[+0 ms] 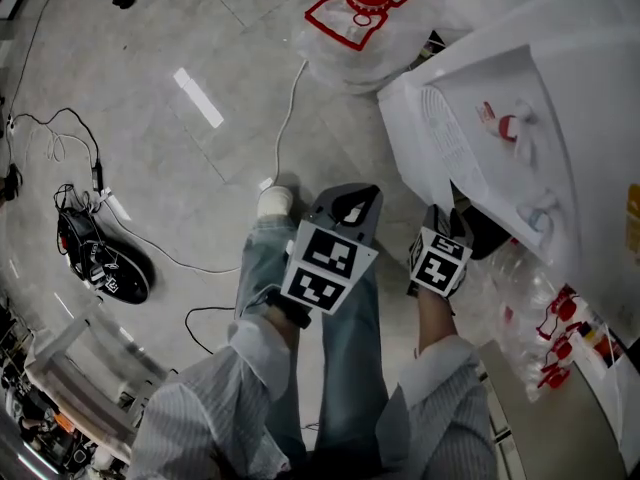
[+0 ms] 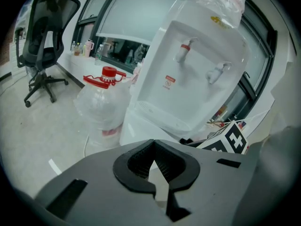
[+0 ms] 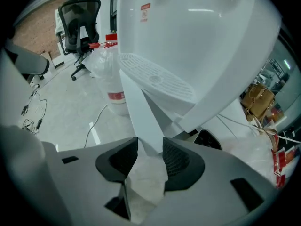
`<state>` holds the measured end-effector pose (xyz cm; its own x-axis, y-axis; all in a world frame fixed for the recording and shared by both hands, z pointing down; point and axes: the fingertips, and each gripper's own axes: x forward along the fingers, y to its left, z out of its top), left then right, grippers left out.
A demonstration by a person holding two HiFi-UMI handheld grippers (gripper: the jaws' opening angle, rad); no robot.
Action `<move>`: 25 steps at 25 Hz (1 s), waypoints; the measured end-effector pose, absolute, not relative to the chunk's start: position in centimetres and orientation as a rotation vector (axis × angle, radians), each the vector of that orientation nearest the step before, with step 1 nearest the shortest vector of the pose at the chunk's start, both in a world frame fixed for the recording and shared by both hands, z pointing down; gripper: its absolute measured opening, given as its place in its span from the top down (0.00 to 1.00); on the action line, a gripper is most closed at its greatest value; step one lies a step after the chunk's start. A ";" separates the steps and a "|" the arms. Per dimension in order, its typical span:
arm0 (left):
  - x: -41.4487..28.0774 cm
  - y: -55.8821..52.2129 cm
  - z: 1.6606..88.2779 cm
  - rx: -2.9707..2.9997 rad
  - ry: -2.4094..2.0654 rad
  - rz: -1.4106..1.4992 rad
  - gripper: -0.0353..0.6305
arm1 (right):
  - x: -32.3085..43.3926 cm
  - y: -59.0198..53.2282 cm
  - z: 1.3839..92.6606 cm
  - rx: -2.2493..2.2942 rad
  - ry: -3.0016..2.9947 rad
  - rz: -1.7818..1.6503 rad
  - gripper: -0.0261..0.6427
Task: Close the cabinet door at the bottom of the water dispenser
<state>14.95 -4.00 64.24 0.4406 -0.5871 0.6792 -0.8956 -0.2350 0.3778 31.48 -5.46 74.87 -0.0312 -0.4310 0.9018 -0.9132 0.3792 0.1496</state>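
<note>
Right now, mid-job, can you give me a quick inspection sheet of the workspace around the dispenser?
Surface: grey tiled floor, with a white tape strip on it.
Job's things: white water dispenser; its bottom cabinet door stands open.
Clutter: large clear water bottle with a red cap beside the dispenser; more red-capped bottles on its other side; black device on the floor.
Grippers: left gripper, fingers together, empty; right gripper, fingers appear clamped on the door's edge.
Cables: white cable across the floor near the bottle; black cables by the device.
Surroundings: office chair, windows.
</note>
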 end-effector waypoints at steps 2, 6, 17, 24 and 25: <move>15.1 -4.4 64.4 1.932 -1.258 0.507 0.93 | 32.0 -5.8 74.9 1.235 -1.632 0.622 0.74; 15.4 -4.8 64.5 1.927 -1.267 0.492 0.93 | 33.2 -5.4 75.4 1.334 -1.559 0.721 0.73; 14.7 -4.9 65.6 1.903 -1.279 0.489 0.93 | 35.2 -6.3 76.9 1.396 -1.514 0.859 0.81; 14.9 -5.4 66.0 1.892 -1.287 0.471 0.93 | 35.5 -6.7 77.0 1.345 -1.544 0.780 0.81; 14.9 -5.4 66.1 1.887 -1.288 0.469 0.93 | 35.5 -6.8 77.0 1.336 -1.554 0.766 0.81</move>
<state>14.91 -5.38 66.10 0.4162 -0.6098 0.6745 -0.9007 -0.1747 0.3978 35.52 -6.81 77.00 0.0101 -0.3990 0.9169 -0.9704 0.2175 0.1053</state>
